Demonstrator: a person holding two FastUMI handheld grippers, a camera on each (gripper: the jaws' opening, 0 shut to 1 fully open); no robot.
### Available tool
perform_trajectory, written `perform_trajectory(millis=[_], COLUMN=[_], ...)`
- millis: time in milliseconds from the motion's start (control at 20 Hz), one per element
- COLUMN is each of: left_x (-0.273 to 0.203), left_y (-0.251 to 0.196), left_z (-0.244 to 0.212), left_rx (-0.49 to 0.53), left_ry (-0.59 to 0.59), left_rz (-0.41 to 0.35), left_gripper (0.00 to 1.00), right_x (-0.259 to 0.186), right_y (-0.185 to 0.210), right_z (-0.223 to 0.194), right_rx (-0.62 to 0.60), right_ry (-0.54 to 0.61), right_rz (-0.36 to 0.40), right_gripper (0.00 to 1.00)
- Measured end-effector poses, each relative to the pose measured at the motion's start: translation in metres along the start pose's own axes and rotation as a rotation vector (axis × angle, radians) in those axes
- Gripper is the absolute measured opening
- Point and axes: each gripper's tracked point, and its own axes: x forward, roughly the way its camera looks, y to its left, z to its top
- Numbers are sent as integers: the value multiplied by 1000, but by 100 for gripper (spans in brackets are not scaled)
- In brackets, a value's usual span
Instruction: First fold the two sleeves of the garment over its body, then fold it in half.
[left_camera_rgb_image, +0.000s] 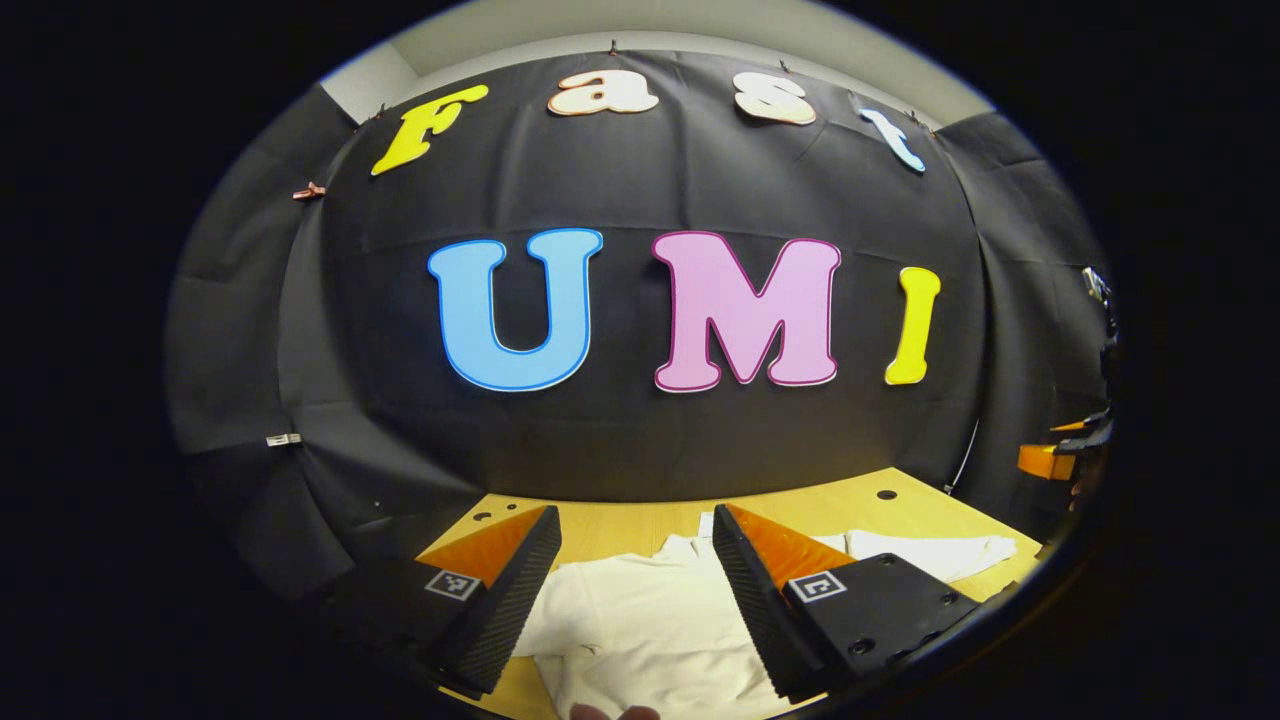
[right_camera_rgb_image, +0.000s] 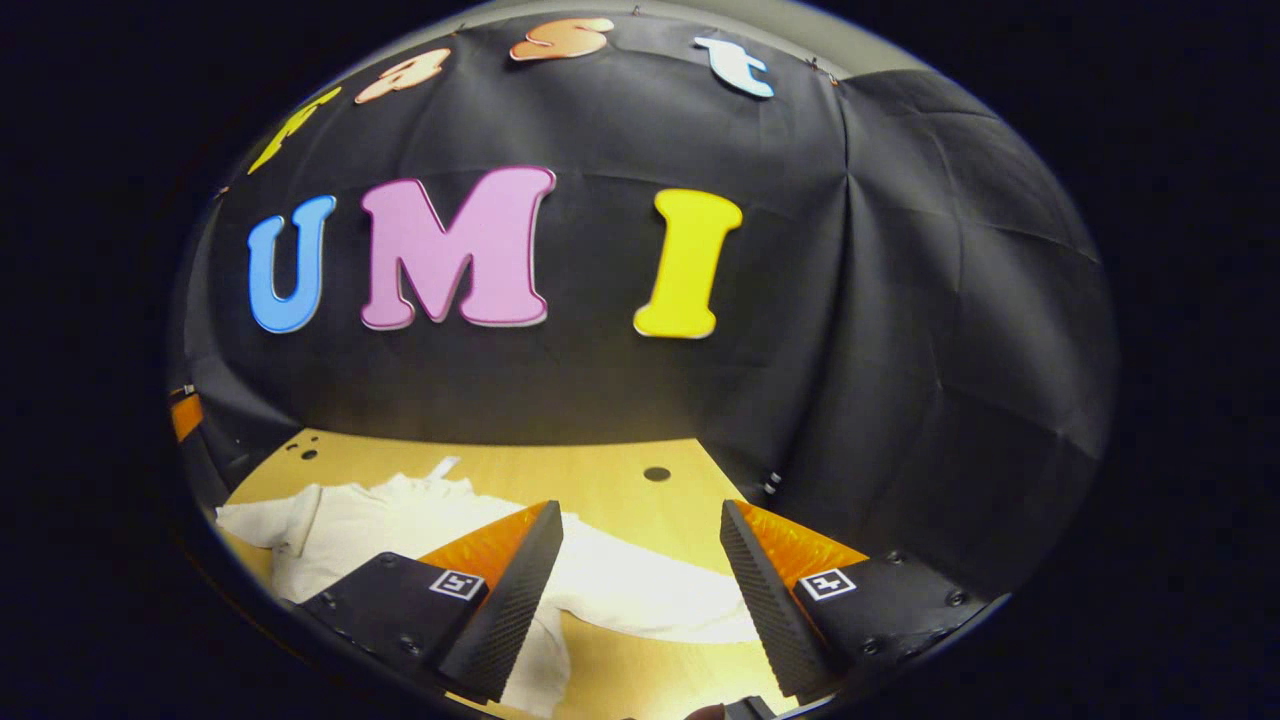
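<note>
A white garment (left_camera_rgb_image: 640, 620) lies flat on the wooden table (left_camera_rgb_image: 620, 525). In the left gripper view my left gripper (left_camera_rgb_image: 635, 600) hangs open above the garment's body, and one sleeve (left_camera_rgb_image: 940, 553) stretches out to the right. In the right gripper view the garment (right_camera_rgb_image: 360, 525) lies to the left, and its near sleeve (right_camera_rgb_image: 640, 600) runs out between the fingers of my right gripper (right_camera_rgb_image: 640, 600), which is open above it. Nothing is held by either gripper. The other gripper (left_camera_rgb_image: 1085, 440) shows at the right edge of the left gripper view.
The black cloth wall (left_camera_rgb_image: 640, 420) stands close behind the table's far edge. Small round holes (right_camera_rgb_image: 657, 473) mark the tabletop. Bare wood (right_camera_rgb_image: 620, 480) lies beyond the sleeve in the right gripper view.
</note>
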Motion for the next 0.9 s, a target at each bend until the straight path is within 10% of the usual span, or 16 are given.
perform_trajectory(millis=[900], left_x=[-35], left_y=[-50], left_z=[-24], left_rx=[25], left_ry=[111], left_rz=[144], left_gripper=[96], right_x=[96], right_y=[-124], right_z=[-213], right_rx=[5], right_ry=[442], right_rz=[-43], right_gripper=[98])
